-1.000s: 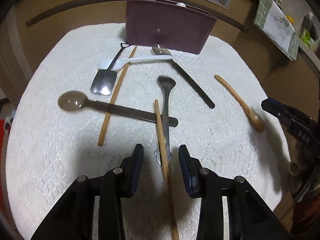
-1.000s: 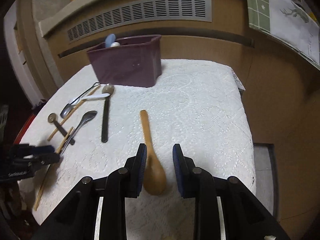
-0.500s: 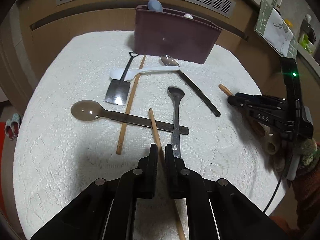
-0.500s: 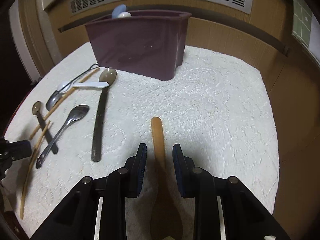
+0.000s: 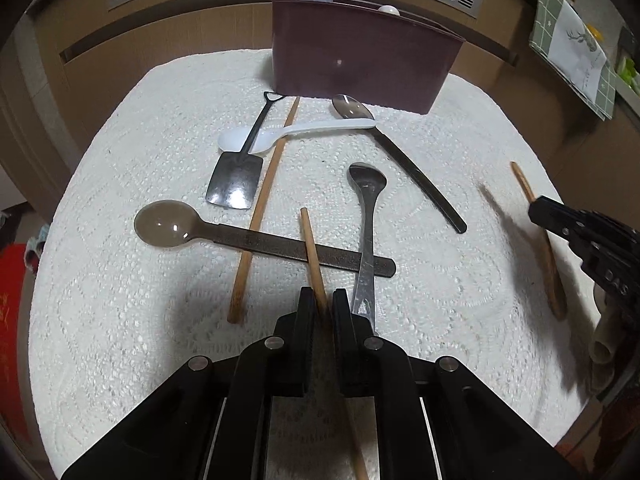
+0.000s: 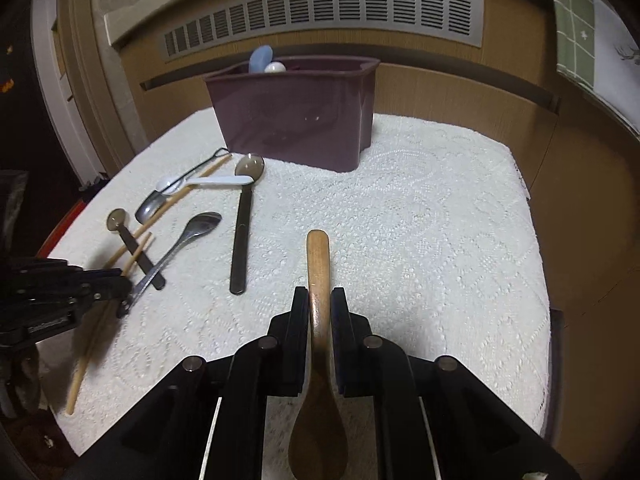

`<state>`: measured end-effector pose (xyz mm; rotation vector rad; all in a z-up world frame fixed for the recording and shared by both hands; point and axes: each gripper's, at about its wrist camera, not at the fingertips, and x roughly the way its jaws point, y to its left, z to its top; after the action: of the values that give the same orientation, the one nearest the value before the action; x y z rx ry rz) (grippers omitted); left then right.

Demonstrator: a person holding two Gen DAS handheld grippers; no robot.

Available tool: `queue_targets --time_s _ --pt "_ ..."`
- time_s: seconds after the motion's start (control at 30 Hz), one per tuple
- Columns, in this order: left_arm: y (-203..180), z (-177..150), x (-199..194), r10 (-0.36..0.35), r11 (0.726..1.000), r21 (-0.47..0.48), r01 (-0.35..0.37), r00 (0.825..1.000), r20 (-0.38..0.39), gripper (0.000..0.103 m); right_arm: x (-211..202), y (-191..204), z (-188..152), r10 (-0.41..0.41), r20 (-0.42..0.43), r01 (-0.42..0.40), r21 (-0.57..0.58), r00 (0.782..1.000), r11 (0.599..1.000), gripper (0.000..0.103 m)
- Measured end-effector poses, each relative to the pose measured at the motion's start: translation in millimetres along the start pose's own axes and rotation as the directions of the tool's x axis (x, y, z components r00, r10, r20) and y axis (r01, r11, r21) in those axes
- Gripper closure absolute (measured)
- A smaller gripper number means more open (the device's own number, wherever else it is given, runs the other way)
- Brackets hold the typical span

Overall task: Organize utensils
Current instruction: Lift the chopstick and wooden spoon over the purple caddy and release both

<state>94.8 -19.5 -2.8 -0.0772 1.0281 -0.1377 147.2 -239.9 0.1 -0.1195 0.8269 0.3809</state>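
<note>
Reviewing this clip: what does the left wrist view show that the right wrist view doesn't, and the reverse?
Left wrist only: the chopstick running between the left gripper pads, jaws slightly opening.

Right wrist only: the wooden spoon handle clamped by the right gripper, its bowl beneath the camera.

Both: the maroon bin, white lace cloth, white spoon, loose metal spoons and the second chopstick.

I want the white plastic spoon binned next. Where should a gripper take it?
Grip the white plastic spoon mid-handle, from above, jaws across its width. That stretch lies clear between the chopstick and the dark-handled spoon; its bowl sits under the shovel-shaped spoon.
</note>
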Motion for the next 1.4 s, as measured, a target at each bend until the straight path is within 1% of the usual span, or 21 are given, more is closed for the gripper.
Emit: queue_targets --time_s 0.1,0.2,0.23,0.27,0.3,0.37,0.4,0.43,0.47,0.53,0.57,0.6,0.67,0.73,0.8,0.87,1.03,1.13,1.27,1.37,1.4 --pt "4.9 2.2 1.7 -0.021 0.999 -0.029 0.021 1.000 -0.008 0.093 -9.1 1.0 -1.5 -0.003 0.026 0.003 0.011 1.000 1.000 0.093" --pt "14.7 4.4 2.3 -0.065 0.991 -0.116 0.062 0.997 -0.028 0.093 -15.4 1.2 -1.7 0.002 0.045 -0.003 0.021 0.999 1.000 0.093" --pt "15.3 7.4 3.1 -0.069 0.990 -0.123 0.063 0.997 -0.045 0.093 -17.1 2.0 -1.9 0.000 0.052 -0.001 0.020 0.999 1.000 0.093" --pt "13.3 8.9 3.6 -0.064 0.992 -0.109 0.058 0.997 -0.053 0.093 -18.8 2.8 -1.6 -0.007 0.062 0.006 0.019 0.998 1.000 0.093" --pt "9.4 10.6 4.4 -0.046 0.997 -0.071 0.043 0.998 -0.046 0.094 -20.3 3.6 -1.2 -0.015 0.073 0.014 0.019 0.997 1.000 0.093" --pt "1.3 8.7 3.9 0.001 1.000 -0.003 -0.001 1.000 -0.007 0.095 -22.7 4.1 -0.7 -0.022 0.082 0.020 0.026 0.996 0.999 0.093" --pt "-3.6 6.1 2.8 0.035 0.999 0.035 -0.036 0.999 0.021 0.096 -24.6 4.2 -0.9 -0.022 0.086 0.020 0.031 0.996 0.999 0.093" --pt "-6.2 3.5 1.1 0.051 0.997 0.054 -0.053 0.998 0.039 0.097 -28.6 4.8 -1.4 -0.022 0.093 0.019 0.033 0.995 0.999 0.093" --pt "-6.7 0.9 -4.1 0.038 0.998 0.054 -0.041 0.998 0.060 0.098 -32.0 5.2 -2.1 -0.022 0.099 0.018 0.032 0.995 0.999 0.093" --pt "-1.2 -1.4 -19.8 -0.016 1.000 0.016 0.014 0.995 0.100 0.098 -42.0 5.9 -5.0 -0.014 0.114 0.011 0.027 0.993 1.000 0.093" --pt "1.7 -1.3 -27.6 -0.037 0.999 0.001 0.038 0.992 0.123 0.098 -45.1 6.0 -6.4 -0.010 0.116 0.007 0.027 0.993 1.000 0.093" --pt "5.7 -1.7 -40.7 -0.061 0.998 -0.020 0.065 0.985 0.161 0.098 -48.4 5.4 -8.1 -0.007 0.118 0.003 0.029 0.993 1.000 0.093" --pt "10.1 -0.7 -60.6 -0.082 0.995 -0.036 0.092 0.973 0.217 0.098 -53.0 3.5 -11.4 0.005 0.116 -0.010 0.043 0.993 0.999 0.093" --pt "11.7 1.3 -77.1 -0.080 0.995 -0.032 0.092 0.960 0.269 0.098 -56.9 3.1 -13.5 0.020 0.119 -0.027 0.058 0.993 0.998 0.093" --pt "9.7 2.3 -88.2 -0.073 0.996 -0.017 0.082 0.950 0.304 0.098 -61.3 4.8 -14.0 0.024 0.134 -0.032 0.064 0.991 0.997 0.093" --pt "9.8 1.8 -93.8 -0.079 0.996 -0.013 0.088 0.945 0.318 0.098 -65.6 6.3 -13.0 0.030 0.147 -0.040 0.066 0.989 0.997 0.093" --pt "7.8 -4.1 -96.0 -0.110 0.993 -0.012 0.120 0.940 0.322 0.098 -79.8 15.2 -11.4 0.044 0.173 -0.054 0.058 0.984 0.997 0.093" --pt "8.2 -8.0 -101.7 -0.131 0.989 -0.019 0.146 0.931 0.342 0.098 -87.4 18.1 -11.1 0.030 0.195 -0.042 0.056 0.980 0.998 0.093" --pt "11.0 -5.5 -113.3 -0.138 0.987 -0.021 0.157 0.919 0.369 0.098 -94.9 17.8 -8.9 0.027 0.212 -0.043 0.072 0.977 0.996 0.093" --pt "9.1 10.0 -128.8 -0.141 0.987 -0.012 0.161 0.898 0.416 0.098 -100.8 19.0 1.0 0.031 0.230 -0.049 0.073 0.973 0.996 0.093" --pt "8.2 20.8 -136.1 -0.150 0.986 -0.002 0.168 0.888 0.435 0.098 -103.6 19.2 7.1 0.033 0.241 -0.052 0.073 0.970 0.996 0.093"
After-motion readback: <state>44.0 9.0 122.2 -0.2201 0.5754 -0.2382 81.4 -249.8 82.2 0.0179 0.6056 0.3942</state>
